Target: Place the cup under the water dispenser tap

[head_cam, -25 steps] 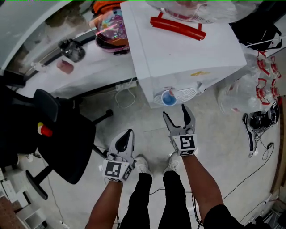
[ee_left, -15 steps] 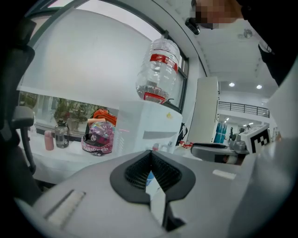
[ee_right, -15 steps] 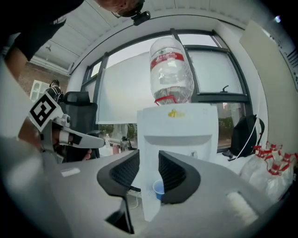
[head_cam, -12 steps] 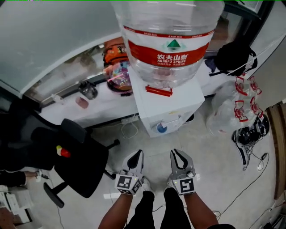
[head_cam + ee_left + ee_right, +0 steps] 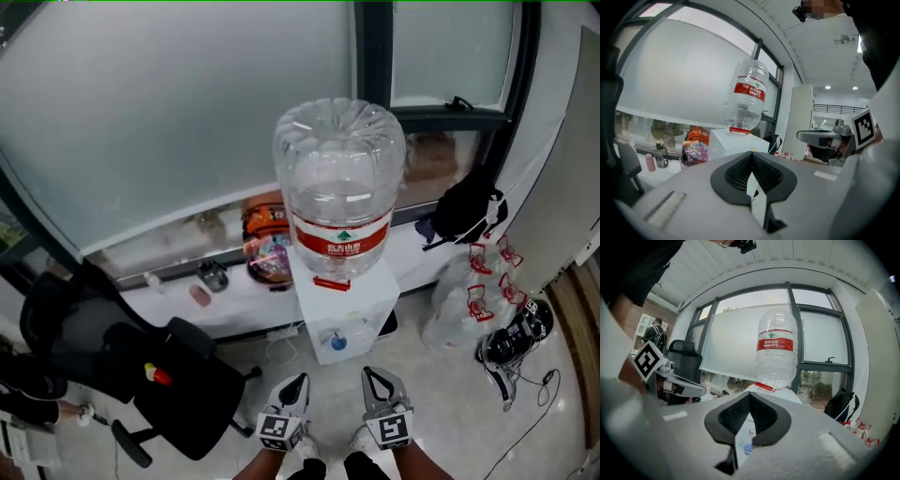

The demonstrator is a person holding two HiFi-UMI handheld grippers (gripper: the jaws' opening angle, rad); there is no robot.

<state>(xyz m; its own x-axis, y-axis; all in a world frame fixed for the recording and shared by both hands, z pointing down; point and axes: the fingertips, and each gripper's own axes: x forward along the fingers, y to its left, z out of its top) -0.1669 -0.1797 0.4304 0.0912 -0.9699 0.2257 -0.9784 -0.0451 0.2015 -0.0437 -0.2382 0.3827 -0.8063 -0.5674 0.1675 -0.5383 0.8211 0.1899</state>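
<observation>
The grey left gripper (image 5: 296,386) and right gripper (image 5: 376,379) both have their jaws together on nothing, the right's just closed. Ahead, well apart, the small blue plastic cup (image 5: 338,343) stands upright in the white box-shaped water dispenser's (image 5: 349,298) tap recess, slightly nearer the right gripper.

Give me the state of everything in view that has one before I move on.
cup: upright in the bay of the water dispenser, held by neither gripper.
water bottle: upside down, seated on top of the dispenser; fill level unclear.
left gripper: jaws shut, empty.
right gripper: jaws just closed, now shut, nothing between them.
</observation>
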